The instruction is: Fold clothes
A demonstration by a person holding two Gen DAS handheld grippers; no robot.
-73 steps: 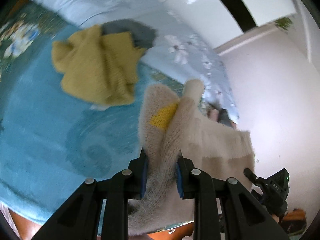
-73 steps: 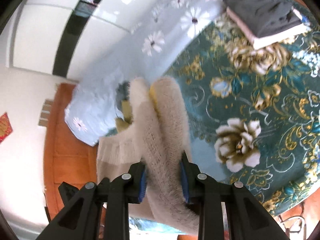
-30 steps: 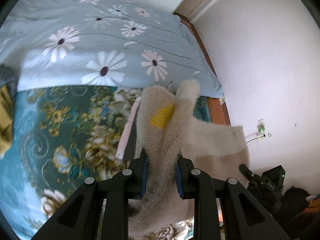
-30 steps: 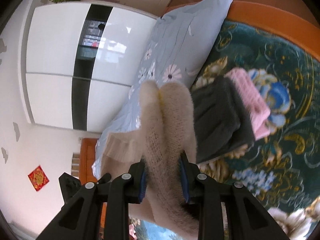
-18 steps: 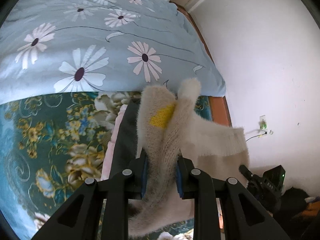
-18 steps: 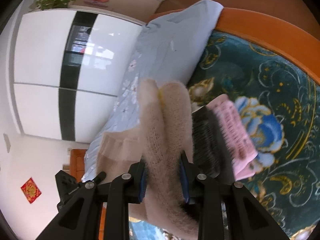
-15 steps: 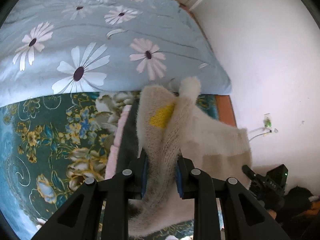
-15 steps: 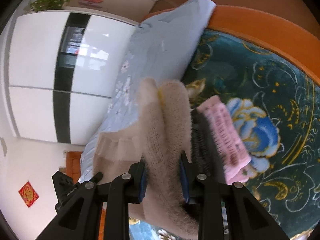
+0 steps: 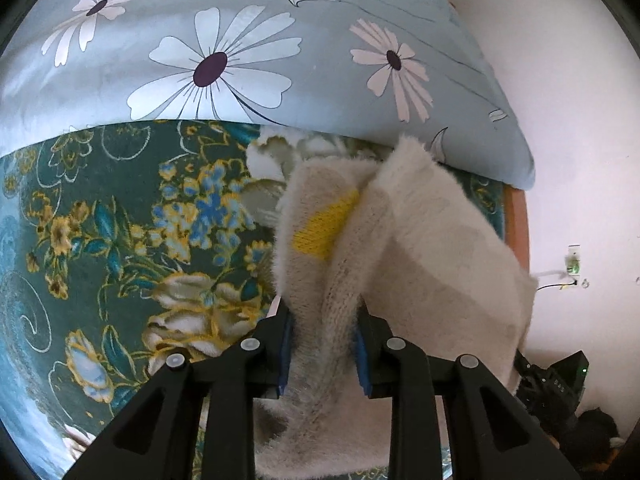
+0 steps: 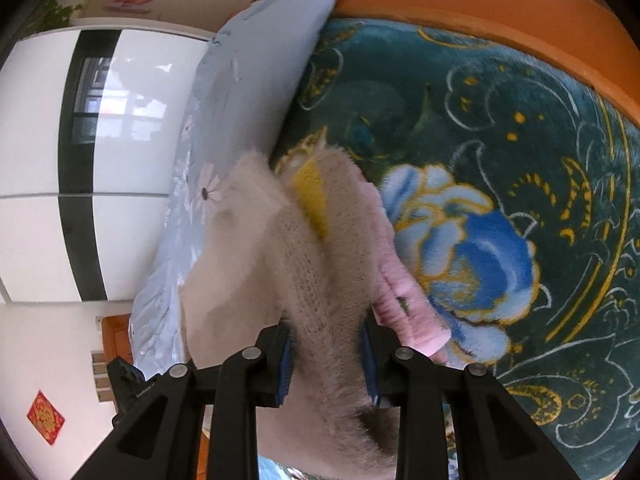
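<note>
A folded fluffy cream sweater (image 9: 420, 248) with a yellow patch (image 9: 320, 228) hangs between both grippers over the green floral bedspread (image 9: 120, 220). My left gripper (image 9: 323, 350) is shut on one folded end of it. My right gripper (image 10: 328, 354) is shut on the other end of the sweater (image 10: 320, 280). In the right wrist view a folded pink garment (image 10: 404, 292) lies on the bedspread directly under the sweater; whether they touch I cannot tell. The rest of that stack is hidden by the sweater.
A light blue daisy-print pillow (image 9: 240, 40) lies just beyond the sweater. The orange wooden bed frame (image 10: 480, 0) edges the bedspread (image 10: 520, 120). A white wall (image 9: 580, 120) with a socket is at the right; a white wardrobe (image 10: 80, 160) stands behind.
Both grippers have carried the sweater across the bed and lowered it over the folded stack by the pillow. The dark folded garment seen before is now covered.
</note>
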